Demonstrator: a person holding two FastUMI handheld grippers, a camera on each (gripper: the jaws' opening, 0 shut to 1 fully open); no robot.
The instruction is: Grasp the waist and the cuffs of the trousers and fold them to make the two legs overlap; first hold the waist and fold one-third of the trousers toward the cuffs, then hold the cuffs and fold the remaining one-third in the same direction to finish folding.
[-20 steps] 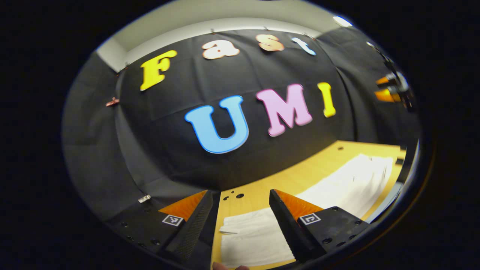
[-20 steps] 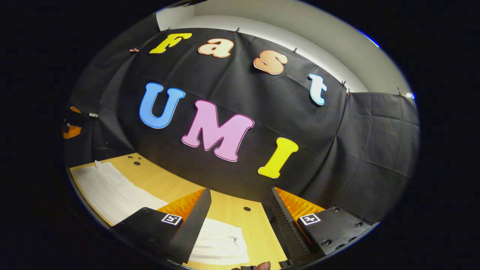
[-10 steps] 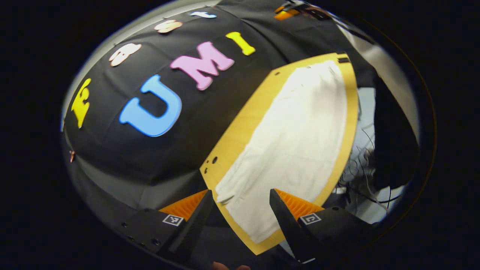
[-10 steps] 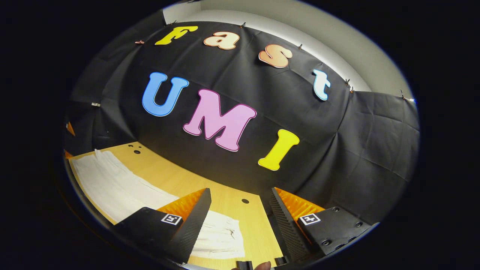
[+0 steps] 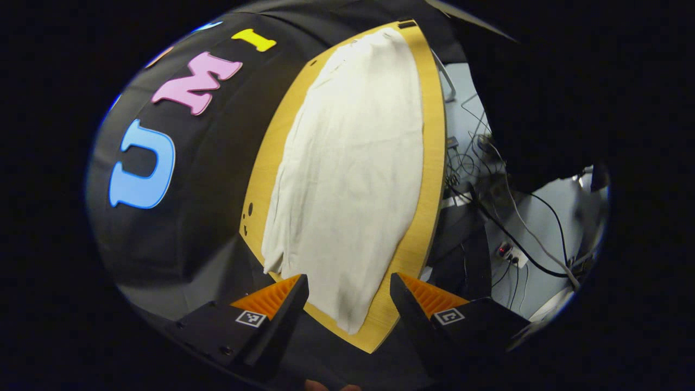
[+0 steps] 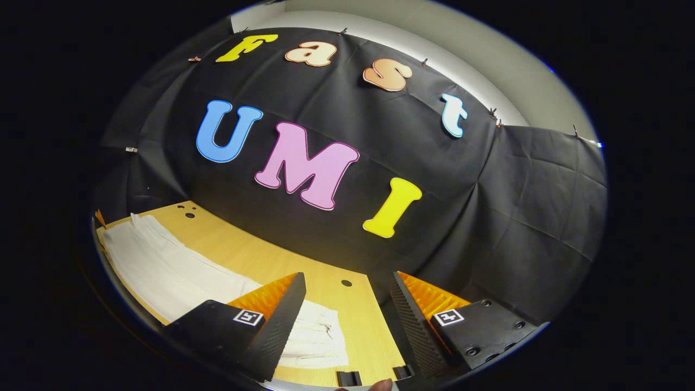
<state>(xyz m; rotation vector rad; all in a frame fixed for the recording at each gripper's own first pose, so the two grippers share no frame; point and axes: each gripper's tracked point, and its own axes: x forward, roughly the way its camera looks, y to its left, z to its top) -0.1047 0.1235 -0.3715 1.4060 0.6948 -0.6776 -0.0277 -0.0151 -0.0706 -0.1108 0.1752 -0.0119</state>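
On the wooden table [image 5: 429, 163], white trousers [image 5: 353, 163] lie flat. Left gripper [image 5: 347, 298] and right gripper [image 6: 347, 304] hover wide open, empty — each should probably pinch both layers squarely.

1 white trousers [image 5: 347, 179], 1 wood table [image 5: 431, 163], 2 grippers: left [image 5: 347, 309], right [image 6: 347, 309], 2 fingers ea.

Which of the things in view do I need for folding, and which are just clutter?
For the job:
- trousers, spread on the table
- left gripper, open over one end
- right gripper, open near the other end

Just lying about:
- cables on the floor beside the table
- power strip
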